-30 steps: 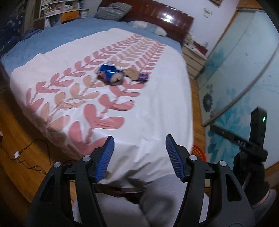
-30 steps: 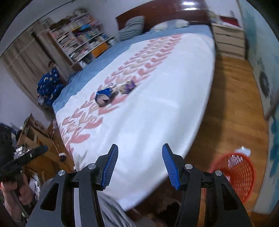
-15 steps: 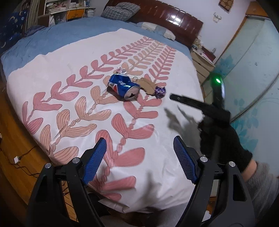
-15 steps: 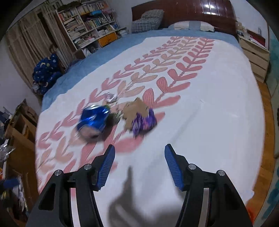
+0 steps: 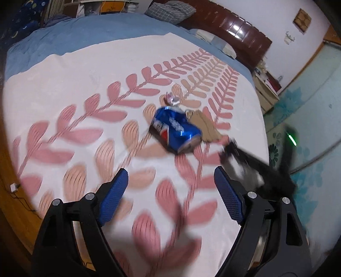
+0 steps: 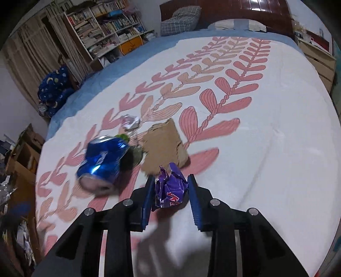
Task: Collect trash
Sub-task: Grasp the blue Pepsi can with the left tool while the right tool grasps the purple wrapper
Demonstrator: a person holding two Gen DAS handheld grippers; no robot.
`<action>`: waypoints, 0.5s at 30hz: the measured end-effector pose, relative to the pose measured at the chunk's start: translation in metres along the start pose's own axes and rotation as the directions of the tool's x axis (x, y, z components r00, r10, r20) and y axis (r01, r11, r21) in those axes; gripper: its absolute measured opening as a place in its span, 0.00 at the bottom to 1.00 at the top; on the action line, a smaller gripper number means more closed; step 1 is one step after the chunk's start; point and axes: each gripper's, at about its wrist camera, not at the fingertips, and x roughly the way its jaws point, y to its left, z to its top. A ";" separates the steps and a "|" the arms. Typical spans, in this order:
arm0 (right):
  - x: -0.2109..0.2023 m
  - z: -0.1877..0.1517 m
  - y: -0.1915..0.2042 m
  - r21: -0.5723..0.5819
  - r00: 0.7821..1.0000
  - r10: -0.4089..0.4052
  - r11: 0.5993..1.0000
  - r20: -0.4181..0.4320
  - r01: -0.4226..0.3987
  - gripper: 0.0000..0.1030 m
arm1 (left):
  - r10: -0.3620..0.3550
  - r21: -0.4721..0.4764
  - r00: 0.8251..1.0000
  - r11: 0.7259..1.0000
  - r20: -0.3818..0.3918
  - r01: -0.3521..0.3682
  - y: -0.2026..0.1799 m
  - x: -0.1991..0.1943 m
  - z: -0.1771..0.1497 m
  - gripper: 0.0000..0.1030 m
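A dented blue soda can (image 5: 177, 130) lies on its side on the white quilt with pink leaves (image 5: 85, 85). Beside it lie a brown cardboard scrap (image 5: 204, 125) and a crumpled silver wrapper (image 5: 172, 100). My left gripper (image 5: 170, 170) hovers short of the can, its jaws opening with nothing between them. My right gripper (image 6: 171, 176) is closing on a crumpled purple wrapper (image 6: 170, 189), which fills the gap between the pads. In the right wrist view the can (image 6: 104, 159), the cardboard (image 6: 164, 144) and a small green scrap (image 6: 123, 137) lie just beyond it. The right gripper (image 5: 245, 162) shows as a dark blur in the left wrist view.
The bed has a dark wooden headboard (image 5: 234, 32) and pillows (image 6: 181, 15) at the far end. A full bookshelf (image 6: 110, 27) and a heap of blue clothes (image 6: 55, 89) stand to the left, a nightstand (image 6: 317, 61) to the right. Wooden floor (image 5: 8, 191) borders the bed.
Both grippers came forward over the bed to the trash. The right jaws narrowed around the purple wrapper. The left jaws spread wider, and the can looms larger.
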 end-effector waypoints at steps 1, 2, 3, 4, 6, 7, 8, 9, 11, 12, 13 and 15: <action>-0.010 -0.007 0.000 0.005 1.000 0.010 1.000 0.011 -0.010 0.31 | -0.004 0.004 1.000 1.000 -0.004 0.004 -0.003 0.013 0.014 0.81; -0.021 -0.015 -0.001 0.013 1.000 0.021 1.000 0.021 -0.021 0.31 | 0.000 0.009 1.000 1.000 -0.005 0.000 -0.005 0.021 0.022 0.82; -0.035 -0.024 -0.002 0.025 0.999 0.035 0.999 0.033 -0.036 0.31 | 0.001 0.009 1.000 1.000 -0.009 0.000 -0.006 0.030 0.030 0.82; -0.045 -0.031 -0.003 0.033 0.998 0.042 0.999 0.043 -0.043 0.31 | 0.006 -0.009 1.000 1.000 -0.029 -0.006 -0.006 0.044 0.040 0.82; -0.068 -0.050 -0.006 0.051 0.997 0.062 0.997 0.050 -0.065 0.31 | 0.000 -0.051 0.999 0.999 -0.052 -0.003 -0.004 0.065 0.054 0.82; -0.076 -0.058 -0.009 0.057 0.997 0.052 0.997 0.055 -0.056 0.31 | 0.038 -0.059 0.997 0.997 -0.062 -0.042 -0.004 0.076 0.060 0.82; -0.082 -0.065 -0.013 0.058 0.998 0.036 0.998 0.056 -0.040 0.31 | 0.068 -0.052 0.995 0.996 -0.071 -0.072 -0.006 0.086 0.063 0.82; -0.087 -0.073 -0.017 0.064 0.998 0.033 0.997 0.051 -0.036 0.31 | 0.089 -0.050 0.992 0.994 -0.084 -0.094 -0.006 0.094 0.065 0.82; -0.097 -0.087 -0.028 0.100 0.999 0.023 0.995 0.047 -0.028 0.31 | 0.123 -0.068 0.983 0.989 -0.139 -0.134 -0.003 0.115 0.065 0.82; -0.103 -0.094 -0.035 0.121 0.999 0.023 0.992 0.044 -0.028 0.31 | 0.125 -0.087 0.978 0.986 -0.168 -0.141 -0.001 0.123 0.065 0.82; -0.108 -0.100 -0.041 0.137 0.999 0.020 0.990 0.041 -0.025 0.31 | 0.109 -0.117 0.974 0.984 -0.198 -0.134 0.004 0.134 0.062 0.82; -0.118 -0.108 -0.052 0.161 0.999 0.012 0.987 0.043 -0.019 0.31 | 0.069 -0.192 0.979 0.976 -0.193 -0.107 0.014 0.143 0.056 0.81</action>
